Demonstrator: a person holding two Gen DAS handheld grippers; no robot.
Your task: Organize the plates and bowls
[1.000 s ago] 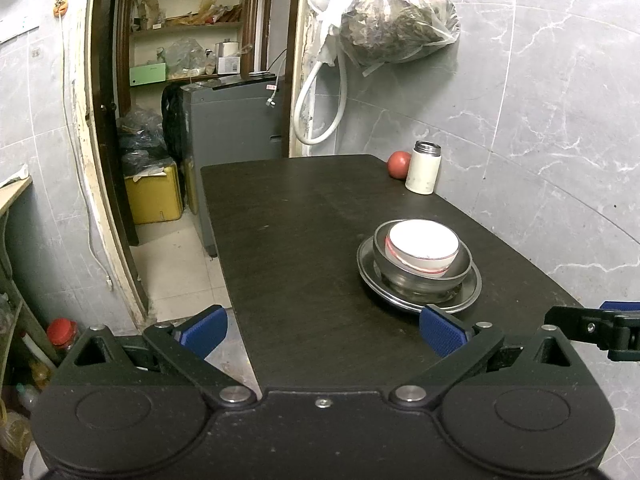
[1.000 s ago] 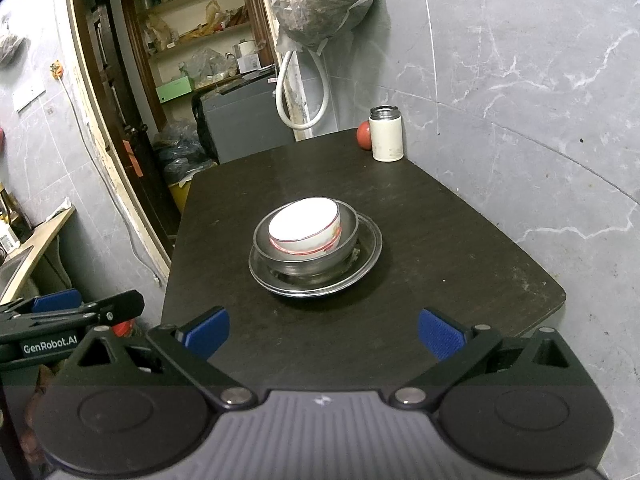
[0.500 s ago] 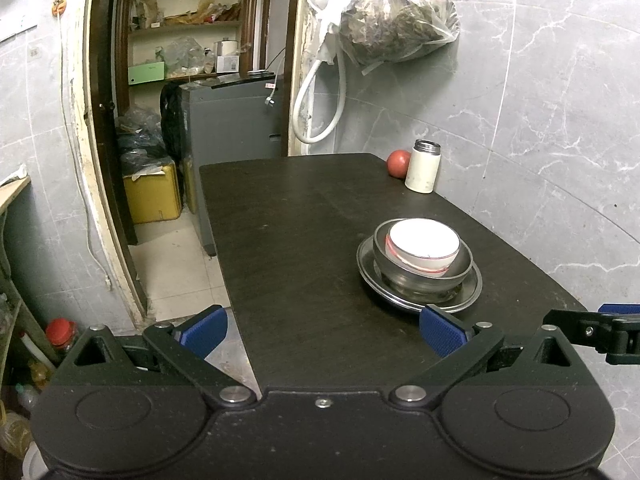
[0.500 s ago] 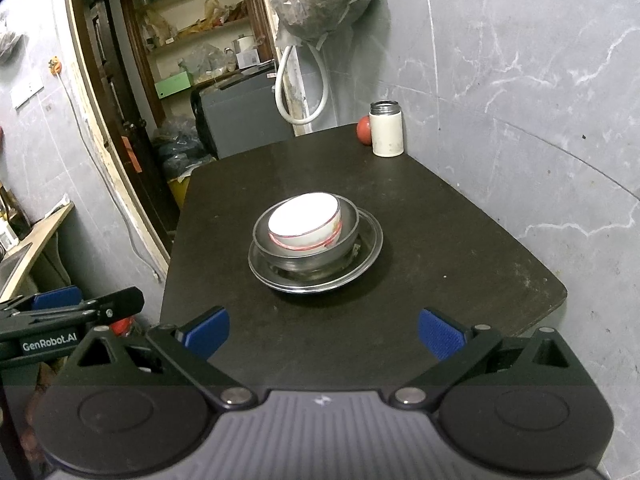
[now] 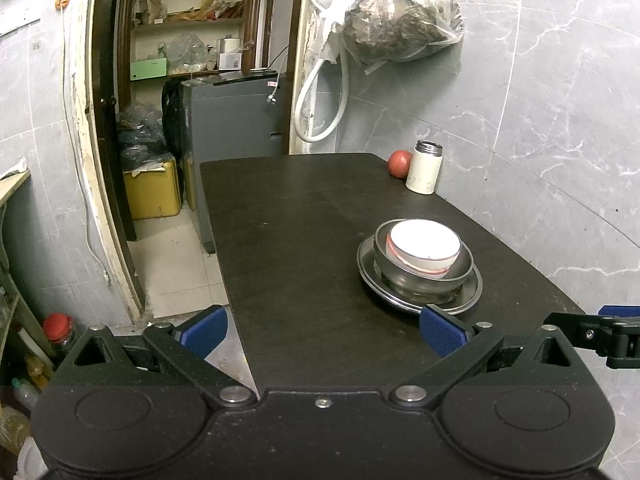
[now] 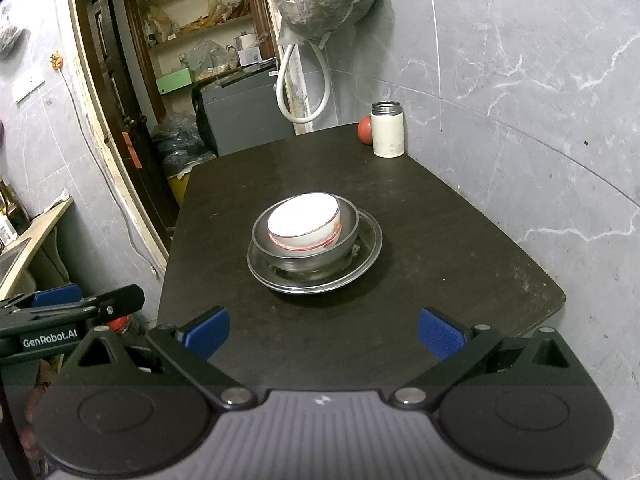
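Bowls and plate stacked mid-table, left gripper held spread and empty at the near table edge, white red-banded bowl nested in steel bowl on steel plate, dark table, right gripper spread, empty, white flask and red fruit at the far corner.

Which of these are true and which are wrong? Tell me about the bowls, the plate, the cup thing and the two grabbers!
1. The white bowl sits inside the metal bowl. True.
2. The metal bowl stands on the metal plate. True.
3. The right gripper is clamped on the plate. False: it is open, back from the plate and holding nothing.
4. The white flask lies on its side. False: it stands upright near the wall, beside the red fruit.
5. The left gripper is open and empty. True.
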